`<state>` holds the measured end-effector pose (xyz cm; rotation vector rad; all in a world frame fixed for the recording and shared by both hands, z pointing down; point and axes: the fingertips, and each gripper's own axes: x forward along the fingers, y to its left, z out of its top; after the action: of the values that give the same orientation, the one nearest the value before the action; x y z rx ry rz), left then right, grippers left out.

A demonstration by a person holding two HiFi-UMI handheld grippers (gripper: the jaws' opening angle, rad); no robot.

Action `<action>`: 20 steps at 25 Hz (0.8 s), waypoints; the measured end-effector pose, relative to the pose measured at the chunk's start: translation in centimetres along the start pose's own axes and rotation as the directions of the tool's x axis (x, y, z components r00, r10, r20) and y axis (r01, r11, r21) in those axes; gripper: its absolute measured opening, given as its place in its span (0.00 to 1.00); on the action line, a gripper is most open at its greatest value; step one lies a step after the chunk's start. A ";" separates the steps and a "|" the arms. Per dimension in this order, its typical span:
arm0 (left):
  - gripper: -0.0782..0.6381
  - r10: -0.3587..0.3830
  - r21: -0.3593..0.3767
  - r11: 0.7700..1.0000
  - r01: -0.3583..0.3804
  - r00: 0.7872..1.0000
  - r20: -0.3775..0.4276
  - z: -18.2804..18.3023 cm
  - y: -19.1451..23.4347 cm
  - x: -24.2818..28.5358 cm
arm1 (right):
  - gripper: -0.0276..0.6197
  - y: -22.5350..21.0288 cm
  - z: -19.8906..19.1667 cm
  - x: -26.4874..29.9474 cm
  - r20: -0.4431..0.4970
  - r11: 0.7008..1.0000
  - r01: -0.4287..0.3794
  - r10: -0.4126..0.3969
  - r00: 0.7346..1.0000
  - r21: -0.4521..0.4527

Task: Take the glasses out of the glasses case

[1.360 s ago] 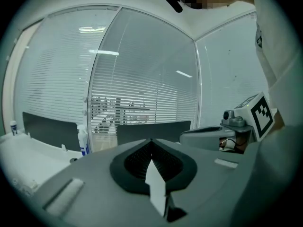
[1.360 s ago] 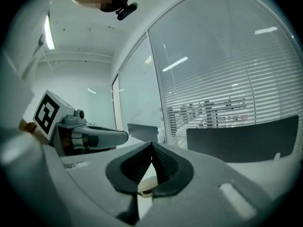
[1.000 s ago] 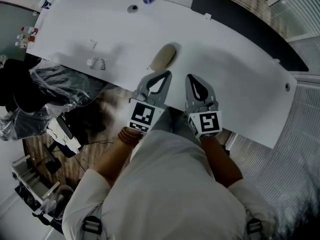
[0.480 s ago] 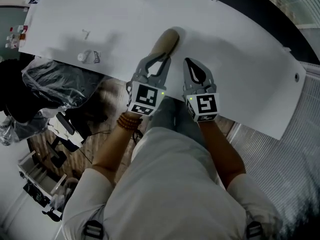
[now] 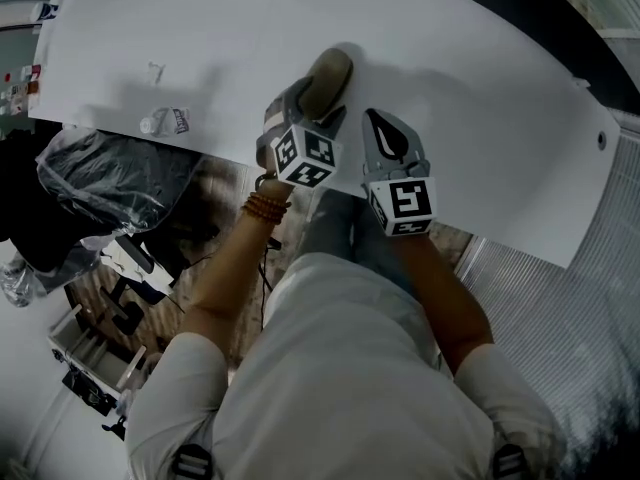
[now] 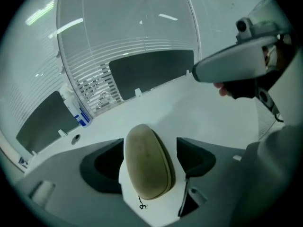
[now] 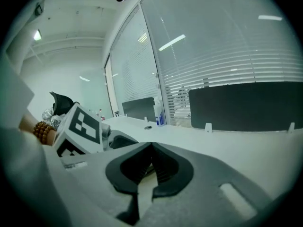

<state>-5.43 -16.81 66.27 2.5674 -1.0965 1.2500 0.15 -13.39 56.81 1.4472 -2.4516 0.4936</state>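
"Where is the glasses case (image 5: 328, 72)?"

"Upper middle of the head view, lying closed on the white table (image 5: 480, 88), near the table's front edge. In your left gripper view it fills the lower centre (image 6: 147, 162)."

"And my left gripper (image 5: 318, 103)?"

"Its jaws have just been opening. They stand wide apart, one on each side of the case. A gap shows at the right-hand pad, so you are not clamped on it."

"The right gripper (image 5: 385, 140)?"

"Just right of the case in the head view, with its jaws together and nothing between them. Its own view shows your left gripper's marker cube (image 7: 78, 126) at lower left."
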 end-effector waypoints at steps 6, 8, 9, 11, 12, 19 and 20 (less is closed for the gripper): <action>0.64 0.009 0.042 0.999 -0.006 0.997 -0.070 -1.3 -0.1 2.2 | 0.04 -0.4 -0.1 -0.1 -0.009 1.000 0.007 -0.007 1.000 0.020; 0.64 0.015 0.036 0.999 -0.012 0.997 -0.075 -1.5 0.1 2.3 | 0.04 -0.4 -0.3 -0.1 -0.009 1.000 0.008 -0.008 1.000 0.023; 0.64 0.017 0.030 0.999 -0.015 0.997 -0.076 -1.6 0.3 2.2 | 0.04 -0.3 -0.5 -0.1 -0.009 1.000 0.007 -0.007 1.000 0.022; 0.62 0.025 0.016 1.000 -0.024 0.997 -0.075 -1.7 0.7 2.0 | 0.04 -0.1 -0.8 -0.1 -0.016 1.000 0.002 -0.002 1.000 0.024; 0.61 0.030 0.010 1.000 -0.030 0.997 -0.073 -1.8 1.0 1.8 | 0.04 -0.1 -0.9 -0.1 -0.020 1.000 -0.002 0.002 1.000 0.024; 0.60 0.051 -0.006 0.999 -0.052 0.997 -0.058 -2.0 2.2 1.1 | 0.04 0.5 -2.2 0.9 -0.069 0.999 -0.034 0.033 0.997 -0.013; 0.59 0.053 -0.009 0.998 -0.054 0.997 -0.056 -2.0 2.3 1.0 | 0.04 0.7 -2.4 1.3 -0.082 0.999 -0.047 0.045 0.996 -0.025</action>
<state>-7.80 -18.34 67.77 2.4953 -1.1656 1.3151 -0.95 -13.10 59.41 1.3356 -2.4233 0.5166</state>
